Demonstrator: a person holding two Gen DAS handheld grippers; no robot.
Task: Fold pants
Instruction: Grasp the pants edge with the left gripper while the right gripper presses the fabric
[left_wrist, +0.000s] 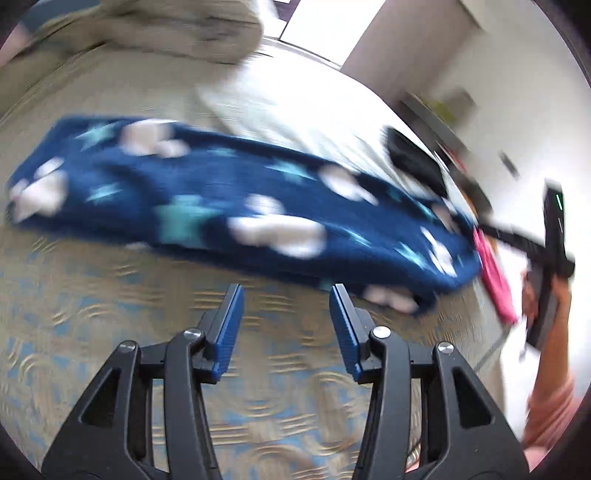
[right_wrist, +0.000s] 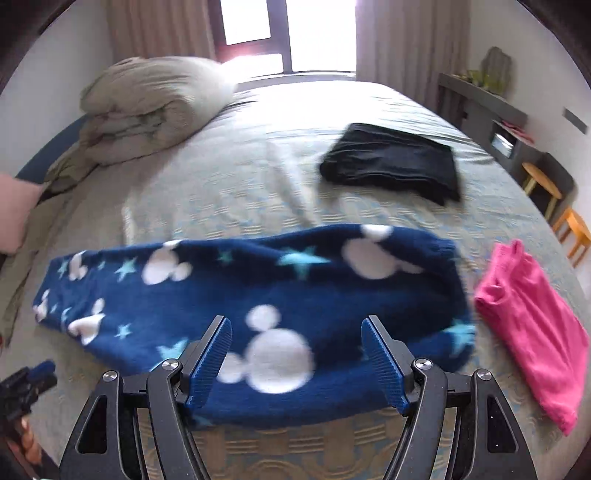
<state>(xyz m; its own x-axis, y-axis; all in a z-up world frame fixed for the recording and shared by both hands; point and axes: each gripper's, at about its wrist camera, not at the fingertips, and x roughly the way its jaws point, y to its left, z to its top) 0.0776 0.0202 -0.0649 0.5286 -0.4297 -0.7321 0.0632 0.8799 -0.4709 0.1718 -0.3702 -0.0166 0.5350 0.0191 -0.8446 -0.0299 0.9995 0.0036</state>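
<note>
Lying lengthwise left to right on the bed, pants unheld, both grippers' jaws apart.

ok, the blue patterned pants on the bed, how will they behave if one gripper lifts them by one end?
The blue pants look like soft fleece lying flat with limp edges, so they will probably droop and unfold from a single grip. Fuzzy fabric on the textured bedspread likely drags rather than slides. They look light, with nothing stiff visible.

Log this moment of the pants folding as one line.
stage: pants lying long on bed, a fold left | left gripper: open, empty | right gripper: open, over pants | nearby: black, pink folded clothes
</note>
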